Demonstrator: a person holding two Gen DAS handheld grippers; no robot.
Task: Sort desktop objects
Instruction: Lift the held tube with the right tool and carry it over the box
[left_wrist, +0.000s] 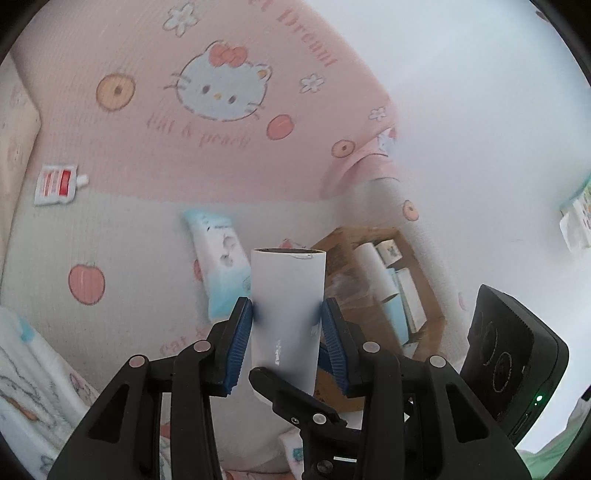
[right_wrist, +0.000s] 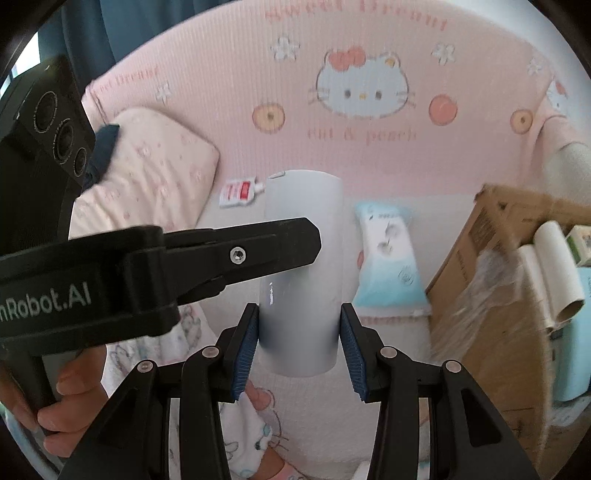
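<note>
Here, both grippers' fingers (left_wrist: 243, 332) clamp the white roll (left_wrist: 286, 306).

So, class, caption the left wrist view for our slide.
Both claws grip one white roll above the cartoon-cat bedsheet, cardboard box of rolls beyond.

Smooth glossy white roll (left_wrist: 286, 306), ribbed pink cloth sheet (left_wrist: 147, 147), rough brown cardboard box (right_wrist: 476, 258), matt black plastic jaws w/ ridged blue pads (right_wrist: 246, 347).

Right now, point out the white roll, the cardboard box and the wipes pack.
White roll (left_wrist: 286, 295), left wrist view, its side.
Cardboard box (right_wrist: 476, 243), right wrist view, outer wall.
Wipes pack (right_wrist: 388, 251), right wrist view, its front.
</note>
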